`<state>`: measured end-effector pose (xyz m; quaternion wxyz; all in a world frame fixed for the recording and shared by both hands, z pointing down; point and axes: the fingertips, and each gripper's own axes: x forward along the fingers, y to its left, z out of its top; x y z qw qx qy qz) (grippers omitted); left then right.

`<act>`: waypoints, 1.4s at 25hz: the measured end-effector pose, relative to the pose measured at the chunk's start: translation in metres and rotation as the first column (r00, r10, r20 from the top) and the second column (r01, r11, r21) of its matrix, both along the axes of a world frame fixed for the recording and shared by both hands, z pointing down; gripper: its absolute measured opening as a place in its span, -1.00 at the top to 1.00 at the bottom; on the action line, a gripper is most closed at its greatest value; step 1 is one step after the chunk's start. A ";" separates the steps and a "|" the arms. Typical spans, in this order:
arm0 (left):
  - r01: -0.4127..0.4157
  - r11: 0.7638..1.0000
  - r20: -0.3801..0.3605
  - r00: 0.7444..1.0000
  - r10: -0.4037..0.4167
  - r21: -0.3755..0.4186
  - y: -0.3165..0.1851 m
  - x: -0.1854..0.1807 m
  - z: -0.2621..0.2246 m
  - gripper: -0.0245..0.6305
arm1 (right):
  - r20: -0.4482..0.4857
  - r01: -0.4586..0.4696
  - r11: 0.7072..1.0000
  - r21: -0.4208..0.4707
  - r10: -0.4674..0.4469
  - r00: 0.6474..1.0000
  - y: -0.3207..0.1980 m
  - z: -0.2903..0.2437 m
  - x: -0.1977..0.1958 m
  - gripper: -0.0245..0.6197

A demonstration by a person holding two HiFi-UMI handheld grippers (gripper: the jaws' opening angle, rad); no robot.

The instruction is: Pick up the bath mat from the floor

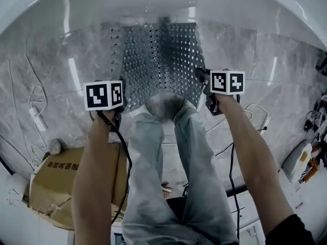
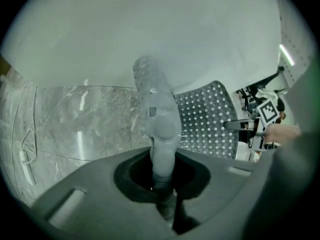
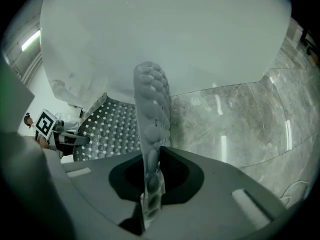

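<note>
Dim cool light, glare streaks, fisheye-warped edges

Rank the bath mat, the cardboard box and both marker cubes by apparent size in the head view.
Largest: bath mat and cardboard box, about equal; an arm hides part of the box, so I won't rank them.
Smallest: left gripper's marker cube and right gripper's marker cube, alike, much smaller.

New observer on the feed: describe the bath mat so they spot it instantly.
Find the white bathtub above the grey marble floor. Before it, held by left claw and right claw, hangs the bath mat: the only studded, hole-dotted sheet.
</note>
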<state>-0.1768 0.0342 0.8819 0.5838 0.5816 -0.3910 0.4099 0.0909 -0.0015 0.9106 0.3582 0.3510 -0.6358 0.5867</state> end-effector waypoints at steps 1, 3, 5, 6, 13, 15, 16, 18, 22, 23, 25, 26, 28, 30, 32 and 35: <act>-0.027 1.000 -0.002 1.000 0.027 0.004 0.001 0.000 -0.007 0.82 | 0.005 -0.009 1.000 -0.004 0.009 1.000 0.003 -0.006 -0.003 0.86; -0.073 0.997 -0.009 0.997 0.073 0.009 0.005 -0.004 -0.023 0.82 | 0.012 -0.005 1.000 -0.014 0.005 1.000 0.012 -0.019 -0.008 0.86; -0.083 0.997 -0.013 0.996 0.083 0.010 0.008 -0.011 -0.040 0.82 | 0.014 0.013 1.000 -0.023 -0.013 1.000 0.019 -0.033 -0.011 0.86; -0.079 0.997 -0.013 0.997 0.079 0.007 0.011 -0.015 -0.048 0.82 | 0.017 0.017 0.999 -0.028 -0.016 1.000 0.022 -0.041 -0.012 0.86; 0.021 1.000 -0.027 0.999 -0.021 0.012 0.027 -0.026 -0.108 0.82 | 0.021 -0.010 1.000 -0.015 0.010 1.000 0.033 -0.098 -0.005 0.86; 0.061 0.998 -0.053 0.997 -0.060 0.021 0.030 -0.022 -0.130 0.81 | 0.019 -0.009 1.000 -0.017 0.009 1.000 0.036 -0.114 -0.004 0.86; 0.074 0.997 -0.062 0.995 -0.072 0.023 0.034 -0.020 -0.143 0.81 | 0.015 0.006 1.000 -0.024 -0.005 1.000 0.040 -0.123 -0.003 0.86; 0.093 0.995 -0.080 0.993 -0.091 0.022 0.045 -0.014 -0.171 0.81 | 0.006 0.052 0.998 -0.041 -0.052 0.999 0.049 -0.148 0.000 0.86; 0.114 0.993 -0.110 0.988 -0.108 0.044 0.061 -0.002 -0.227 0.81 | 0.024 0.058 0.997 -0.044 -0.057 0.998 0.055 -0.204 0.003 0.86; 0.126 0.991 -0.117 0.986 -0.120 0.054 0.064 0.000 -0.241 0.81 | 0.033 0.045 0.998 -0.041 -0.044 0.998 0.056 -0.218 0.003 0.86; 0.159 0.984 -0.130 0.980 -0.148 0.075 0.069 0.005 -0.270 0.81 | 0.055 0.014 0.999 -0.031 -0.012 0.998 0.058 -0.247 0.002 0.86; 0.173 0.981 -0.134 0.978 -0.160 0.090 0.069 0.007 -0.284 0.81 | 0.068 -0.002 1.000 -0.024 0.003 0.998 0.057 -0.261 0.000 0.86; 0.187 0.974 -0.135 0.976 -0.170 0.127 0.063 0.009 -0.311 0.81 | 0.094 -0.021 1.000 0.001 0.021 0.995 0.049 -0.287 -0.003 0.86; 0.184 0.970 -0.132 0.978 -0.164 0.159 0.057 0.014 -0.339 0.81 | 0.122 -0.021 0.999 0.032 0.017 0.992 0.040 -0.315 -0.004 0.86; 0.172 0.967 -0.137 0.979 -0.148 0.186 0.054 0.022 -0.368 0.81 | 0.156 -0.016 0.998 0.062 0.006 0.988 0.034 -0.345 -0.005 0.86; 0.152 0.961 -0.155 0.981 -0.118 0.232 0.051 0.033 -0.415 0.81 | 0.193 0.015 0.993 0.118 -0.037 0.980 0.030 -0.390 -0.007 0.86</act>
